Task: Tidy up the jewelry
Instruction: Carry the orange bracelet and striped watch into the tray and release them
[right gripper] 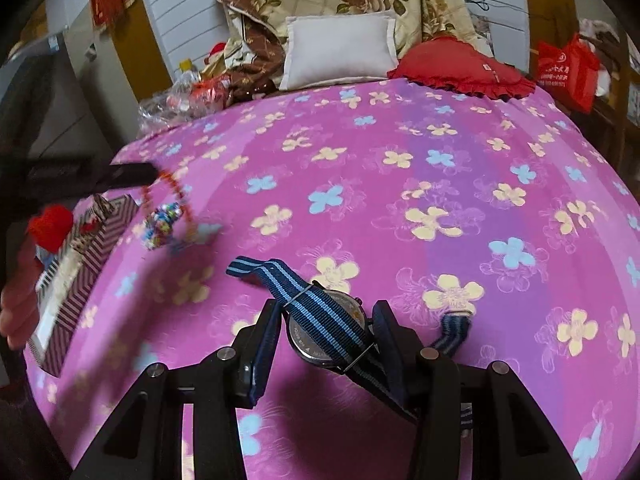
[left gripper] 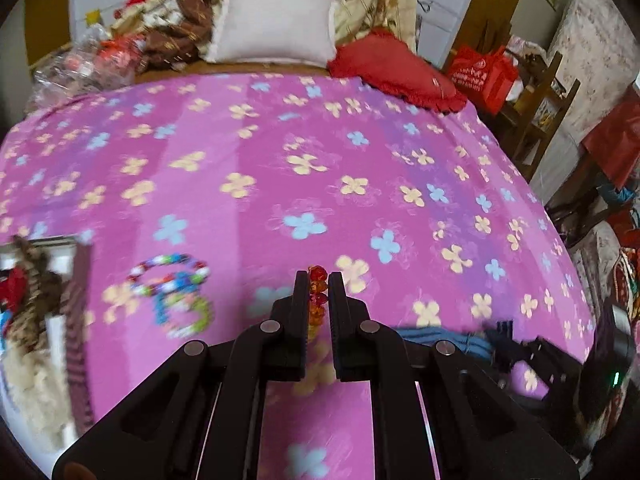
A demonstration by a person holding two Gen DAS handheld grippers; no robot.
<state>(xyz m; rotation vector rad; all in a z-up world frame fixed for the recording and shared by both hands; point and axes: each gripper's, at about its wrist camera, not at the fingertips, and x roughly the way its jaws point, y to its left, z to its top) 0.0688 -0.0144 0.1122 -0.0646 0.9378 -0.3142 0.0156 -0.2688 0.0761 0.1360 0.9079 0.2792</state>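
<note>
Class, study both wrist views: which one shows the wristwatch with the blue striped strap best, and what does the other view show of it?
The right wrist view: the wristwatch lies between the right gripper fingers, its case back and striped strap sharp and close. In the left wrist view only a blurred piece of blue strap shows, low beside the left gripper.

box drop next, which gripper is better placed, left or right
Left, probably. The left gripper, shut on the red bracelet, hangs near the striped box. The right gripper holds the watch farther off.

Cloth bedsheet (left gripper: 320,168), glossy bead bracelet (left gripper: 318,280).
</note>
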